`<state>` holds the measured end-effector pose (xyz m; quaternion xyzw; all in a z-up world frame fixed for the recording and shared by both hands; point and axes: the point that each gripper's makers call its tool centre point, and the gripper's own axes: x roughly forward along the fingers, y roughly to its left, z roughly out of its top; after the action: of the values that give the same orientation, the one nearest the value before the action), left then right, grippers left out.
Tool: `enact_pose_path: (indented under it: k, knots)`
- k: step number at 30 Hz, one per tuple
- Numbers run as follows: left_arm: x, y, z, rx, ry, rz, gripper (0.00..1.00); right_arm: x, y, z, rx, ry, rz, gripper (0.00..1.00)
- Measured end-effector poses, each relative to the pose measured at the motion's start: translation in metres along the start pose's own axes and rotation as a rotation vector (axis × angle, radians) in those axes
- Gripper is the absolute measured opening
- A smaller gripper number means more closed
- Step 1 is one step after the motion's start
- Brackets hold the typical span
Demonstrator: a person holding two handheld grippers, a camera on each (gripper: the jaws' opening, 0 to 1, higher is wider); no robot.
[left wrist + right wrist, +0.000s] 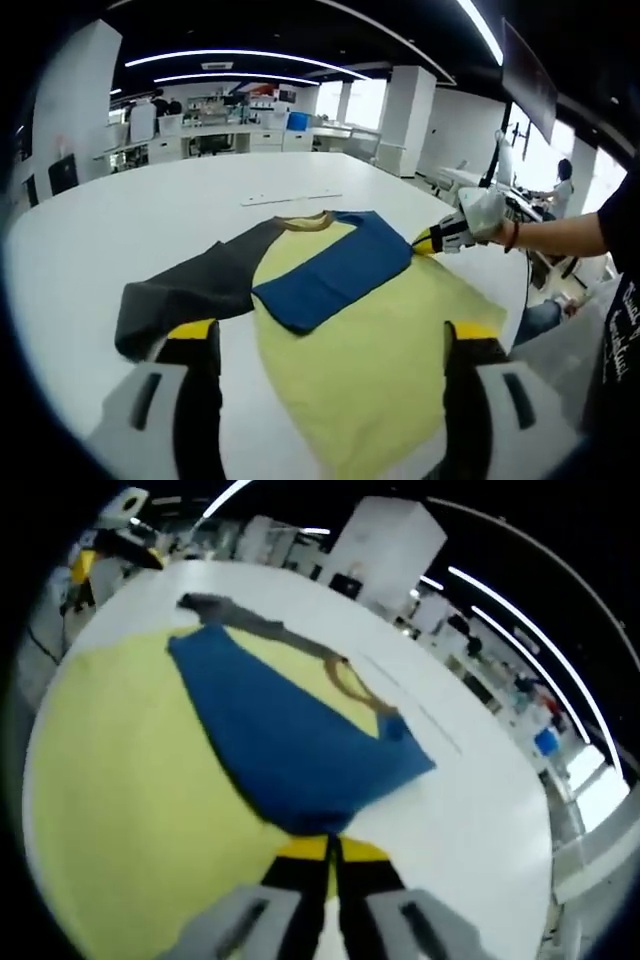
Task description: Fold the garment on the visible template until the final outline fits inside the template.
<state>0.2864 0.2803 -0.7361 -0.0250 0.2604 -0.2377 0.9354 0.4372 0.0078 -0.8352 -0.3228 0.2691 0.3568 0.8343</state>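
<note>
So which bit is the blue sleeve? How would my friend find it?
Look at the big white table. A yellow shirt lies spread on it. The blue sleeve is folded across the shirt's chest, just below the tan collar; the other sleeve is dark grey and sticks straight out.

A big white table (pixel 120 230) is stretching back across the left gripper view, and it is running on past the cloth in the right gripper view too. Behind it, desks (pixel 215 135) with clutter and a blue box (pixel 298 121) are lining the far side of the office. White pillars (pixel 410 115) are standing at the back, light strips (pixel 240 55) are curving overhead, and someone (pixel 562 180) is sitting by the bright windows.
</note>
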Motion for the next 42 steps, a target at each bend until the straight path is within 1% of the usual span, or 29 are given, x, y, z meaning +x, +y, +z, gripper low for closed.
enact_pose_path:
  k: [8, 10, 11, 12, 15, 16, 17, 18, 20, 23, 26, 28, 30, 33, 34, 37, 39, 40, 42]
  knots:
    - [-0.001, 0.008, -0.002, -0.004, 0.002, 0.004, 0.9, -0.004, -0.005, -0.002, 0.086, -0.006, -0.001, 0.0]
    - [-0.002, 0.009, -0.002, -0.005, 0.003, 0.006, 0.9, -0.003, -0.006, -0.003, 0.119, -0.006, 0.003, 0.0]
    - [-0.002, 0.009, -0.003, -0.006, 0.004, 0.006, 0.9, -0.003, -0.005, -0.005, 0.17, -0.005, 0.008, 0.0]
    - [-0.002, 0.01, -0.003, -0.008, 0.004, 0.008, 0.91, -0.003, -0.005, -0.006, 0.196, -0.002, 0.008, 0.0]
    - [-0.003, 0.013, -0.004, -0.011, 0.003, 0.012, 0.91, -0.004, -0.007, -0.011, 0.341, 0.009, 0.002, 0.0]
    - [-0.003, 0.013, -0.004, -0.012, 0.003, 0.014, 0.91, -0.004, -0.008, -0.011, 0.357, 0.008, 0.003, 0.0]
    - [-0.003, 0.014, -0.004, -0.013, 0.005, 0.015, 0.91, -0.003, -0.008, -0.013, 0.403, 0.009, 0.006, 0.0]
    - [-0.004, 0.014, -0.005, -0.013, 0.006, 0.015, 0.91, -0.004, -0.009, -0.013, 0.424, 0.007, 0.008, 0.0]
    - [-0.004, 0.014, -0.006, -0.012, 0.008, 0.017, 0.92, -0.002, -0.009, -0.014, 0.433, 0.006, 0.013, 0.0]
    - [-0.004, 0.014, -0.006, -0.012, 0.008, 0.018, 0.92, -0.004, -0.007, -0.015, 0.43, 0.026, 0.006, 0.0]
    - [-0.005, 0.014, -0.006, -0.012, 0.008, 0.019, 0.93, -0.001, -0.008, -0.014, 0.452, 0.031, 0.005, 0.0]
    - [-0.006, 0.014, -0.006, -0.012, 0.008, 0.02, 0.93, 0.001, -0.011, -0.017, 0.501, 0.036, 0.003, 0.0]
    - [-0.006, 0.014, -0.005, -0.013, 0.007, 0.022, 0.93, 0.0, -0.008, -0.017, 0.582, 0.038, 0.004, 0.0]
    - [-0.007, 0.014, -0.006, -0.016, 0.005, 0.026, 0.94, -0.003, -0.009, -0.017, 0.733, 0.028, 0.006, 0.0]
    - [-0.007, 0.014, -0.006, -0.018, 0.004, 0.027, 0.94, -0.004, -0.009, -0.017, 0.757, 0.029, 0.007, 0.0]
    - [-0.008, 0.015, -0.007, -0.021, 0.004, 0.03, 0.94, -0.003, -0.01, -0.018, 0.749, 0.038, 0.008, 0.0]
    - [-0.009, 0.015, -0.008, -0.023, 0.005, 0.031, 0.94, -0.002, -0.011, -0.019, 0.721, 0.044, 0.008, 0.0]
    - [-0.009, 0.015, -0.008, -0.022, 0.006, 0.032, 0.94, -0.005, -0.007, -0.016, 0.706, 0.046, 0.019, 0.0]
    - [-0.01, 0.016, -0.008, -0.022, 0.006, 0.035, 0.94, -0.007, -0.008, -0.013, 0.679, 0.038, 0.03, 0.0]
